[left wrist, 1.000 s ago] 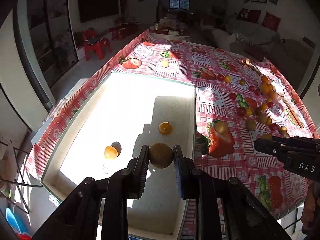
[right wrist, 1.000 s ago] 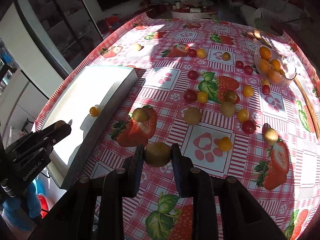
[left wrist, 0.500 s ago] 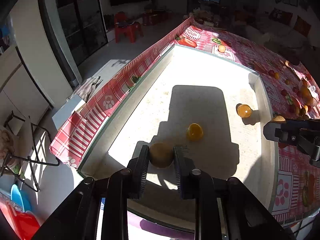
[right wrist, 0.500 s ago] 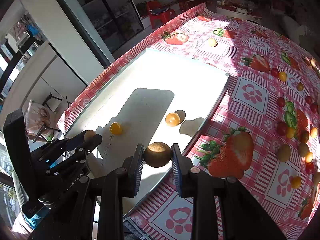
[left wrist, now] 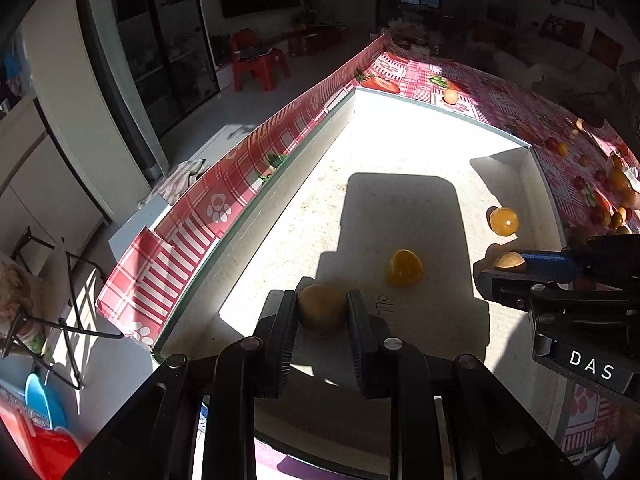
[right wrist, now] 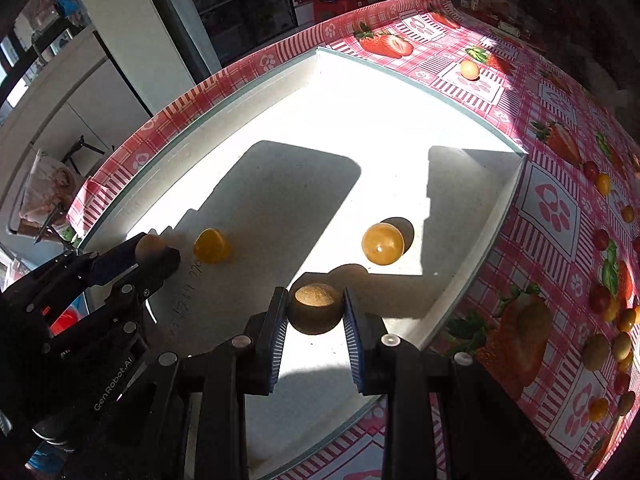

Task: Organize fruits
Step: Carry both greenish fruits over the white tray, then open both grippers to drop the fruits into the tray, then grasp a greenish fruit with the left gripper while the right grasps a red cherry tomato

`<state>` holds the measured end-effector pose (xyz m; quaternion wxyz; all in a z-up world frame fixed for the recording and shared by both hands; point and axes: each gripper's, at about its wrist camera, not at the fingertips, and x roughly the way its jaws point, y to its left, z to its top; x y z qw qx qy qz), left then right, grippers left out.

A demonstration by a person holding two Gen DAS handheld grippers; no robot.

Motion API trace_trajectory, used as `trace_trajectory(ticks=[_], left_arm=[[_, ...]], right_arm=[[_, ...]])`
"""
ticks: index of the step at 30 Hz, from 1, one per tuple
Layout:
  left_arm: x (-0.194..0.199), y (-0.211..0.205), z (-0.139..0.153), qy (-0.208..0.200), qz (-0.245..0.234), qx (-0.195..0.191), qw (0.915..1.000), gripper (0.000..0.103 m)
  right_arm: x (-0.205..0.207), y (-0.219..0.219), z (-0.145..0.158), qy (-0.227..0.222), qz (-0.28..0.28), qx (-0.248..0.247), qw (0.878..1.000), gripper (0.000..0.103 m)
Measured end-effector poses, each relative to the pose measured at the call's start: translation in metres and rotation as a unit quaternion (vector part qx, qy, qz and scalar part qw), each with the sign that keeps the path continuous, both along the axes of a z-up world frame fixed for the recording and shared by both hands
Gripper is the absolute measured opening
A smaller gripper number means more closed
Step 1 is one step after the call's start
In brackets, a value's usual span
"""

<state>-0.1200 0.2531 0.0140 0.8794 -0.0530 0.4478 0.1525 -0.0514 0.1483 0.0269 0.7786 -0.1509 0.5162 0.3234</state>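
My left gripper (left wrist: 322,312) is shut on a round brownish fruit (left wrist: 320,307) low over the near left part of the white tray (left wrist: 400,136). My right gripper (right wrist: 315,312) is shut on another round brownish fruit (right wrist: 315,308) over the tray's near right part. Two orange fruits lie in the tray: one (left wrist: 403,267) just ahead of the left gripper, one (right wrist: 382,243) ahead of the right gripper. The right gripper shows in the left wrist view (left wrist: 504,268); the left gripper shows in the right wrist view (right wrist: 156,254).
The tray sits on a red checked tablecloth (right wrist: 552,208) with strawberry prints. Several small red, yellow and brown fruits (right wrist: 604,300) are scattered on the cloth at the right. One orange fruit (right wrist: 469,69) lies beyond the tray. The table's left edge (left wrist: 224,200) drops to the floor.
Both grippers have moved left from over the cloth to over the tray, each still holding its fruit. The left one has drawn toward the tray's near left corner.
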Motion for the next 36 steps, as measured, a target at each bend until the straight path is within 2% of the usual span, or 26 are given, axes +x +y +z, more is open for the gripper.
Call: trace_trajectory(ticks=[2,3,4,5,6,14,18,19,27,36], left_arm=[[-0.001,0.0,0.0,-0.001,0.0,0.001,1.0,0.027],[-0.001,0.0,0.0,-0.001,0.001,0.003,1.0,0.032],[-0.001,0.001,0.001,-0.002,0.003,0.005,1.0,0.043],[-0.003,0.001,0.001,-0.006,0.005,0.006,1.0,0.069],[-0.006,0.001,0.003,-0.014,0.015,0.016,0.9997,0.073],[-0.01,0.001,0.006,-0.014,0.009,0.004,0.9999,0.073],[-0.013,-0.004,0.011,-0.016,0.007,0.006,0.9998,0.073],[-0.013,-0.005,0.013,-0.016,0.005,0.004,0.9999,0.073],[-0.011,-0.03,0.031,-0.019,-0.026,0.004,0.9995,0.073],[0.001,-0.089,0.046,-0.018,-0.091,0.011,0.9956,0.073]], right_arm=[[-0.005,0.003,0.0,-0.016,0.009,-0.013,1.0,0.03],[-0.006,0.004,0.0,-0.02,0.012,-0.016,1.0,0.031],[-0.005,0.005,-0.001,-0.021,0.014,-0.017,1.0,0.032],[-0.004,0.004,-0.001,-0.019,0.013,-0.016,1.0,0.039],[-0.004,0.003,-0.001,-0.016,0.011,-0.014,1.0,0.046],[0.0,-0.006,0.013,-0.023,-0.007,0.009,1.0,0.061],[0.0,-0.014,0.023,-0.028,-0.013,0.027,0.999,0.079],[-0.001,-0.017,0.025,-0.029,-0.017,0.032,0.999,0.08],[-0.001,-0.061,0.038,-0.022,-0.06,0.061,0.996,0.082],[0.002,-0.139,0.035,-0.008,-0.136,0.068,0.988,0.082]])
